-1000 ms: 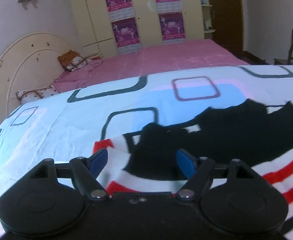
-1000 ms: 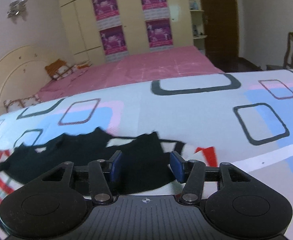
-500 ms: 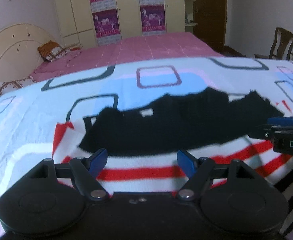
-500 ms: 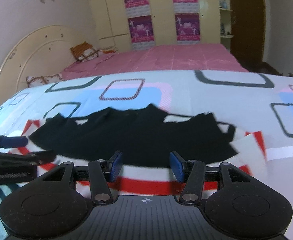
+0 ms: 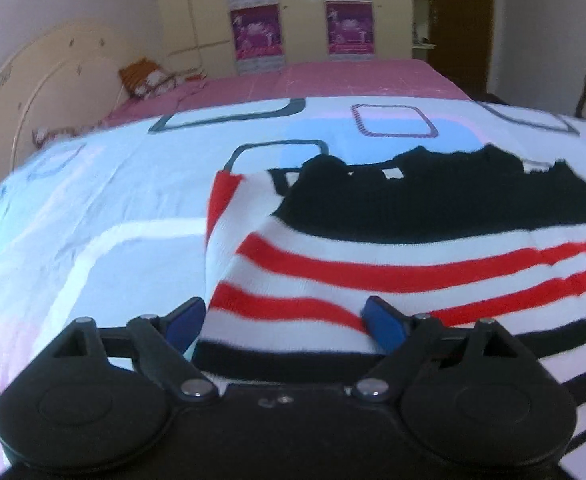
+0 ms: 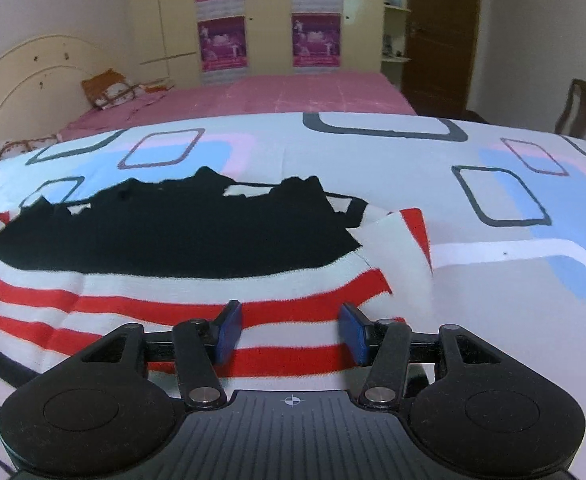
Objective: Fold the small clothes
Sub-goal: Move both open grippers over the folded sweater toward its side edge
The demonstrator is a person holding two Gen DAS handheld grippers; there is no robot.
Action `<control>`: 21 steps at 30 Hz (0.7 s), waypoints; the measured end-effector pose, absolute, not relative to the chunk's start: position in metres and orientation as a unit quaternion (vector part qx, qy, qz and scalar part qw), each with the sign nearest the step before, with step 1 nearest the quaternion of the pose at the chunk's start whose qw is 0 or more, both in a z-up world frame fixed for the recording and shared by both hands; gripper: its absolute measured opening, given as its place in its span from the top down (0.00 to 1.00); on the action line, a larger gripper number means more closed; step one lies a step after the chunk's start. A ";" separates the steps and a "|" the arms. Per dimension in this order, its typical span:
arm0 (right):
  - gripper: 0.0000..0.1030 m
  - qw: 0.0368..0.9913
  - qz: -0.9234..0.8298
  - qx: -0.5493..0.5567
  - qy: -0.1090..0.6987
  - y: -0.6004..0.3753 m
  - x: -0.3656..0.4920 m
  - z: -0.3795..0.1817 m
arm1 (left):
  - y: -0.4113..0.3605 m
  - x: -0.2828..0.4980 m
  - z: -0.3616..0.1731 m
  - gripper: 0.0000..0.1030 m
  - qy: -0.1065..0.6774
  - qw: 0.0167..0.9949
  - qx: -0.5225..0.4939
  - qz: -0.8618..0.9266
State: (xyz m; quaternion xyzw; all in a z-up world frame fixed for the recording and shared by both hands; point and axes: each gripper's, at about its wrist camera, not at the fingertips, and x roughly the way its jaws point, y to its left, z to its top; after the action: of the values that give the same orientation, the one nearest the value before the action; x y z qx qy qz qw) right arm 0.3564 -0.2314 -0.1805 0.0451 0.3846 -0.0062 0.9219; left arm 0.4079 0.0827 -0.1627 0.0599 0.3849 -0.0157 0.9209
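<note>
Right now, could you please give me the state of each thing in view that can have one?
Striped garment: spread flat on the bedsheet, unfolded.
Left gripper: open, jaws just widened, over the garment's left edge.
Right gripper: open, over the right edge.
Wardrobe doors: closed.

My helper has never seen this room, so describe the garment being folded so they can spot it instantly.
On the near bed, the patterned bedsheet bears rounded squares. The striped knit garment lies flat on it, just ahead of both grippers. Its black top with red and white stripes sets it apart from the pale sheet.
</note>
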 end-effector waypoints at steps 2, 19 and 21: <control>0.49 0.923 0.008 0.063 0.380 -0.224 0.352 -0.172 | 0.080 0.401 -0.156 0.25 0.381 0.922 0.058 -0.019; 0.49 0.919 0.035 0.024 0.391 -0.173 0.313 -0.180 | 0.108 0.370 -0.150 0.24 0.369 0.928 0.054 -0.002; 0.49 0.920 0.035 0.035 0.389 -0.174 0.311 -0.176 | 0.110 0.365 -0.145 0.27 0.368 0.929 0.048 -0.007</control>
State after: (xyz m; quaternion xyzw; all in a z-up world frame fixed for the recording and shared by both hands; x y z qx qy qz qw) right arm 0.3110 -0.1743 -0.1765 0.0346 0.3892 0.0352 0.9198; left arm 0.3646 0.1100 -0.1446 0.0485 0.3675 -0.0066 0.9287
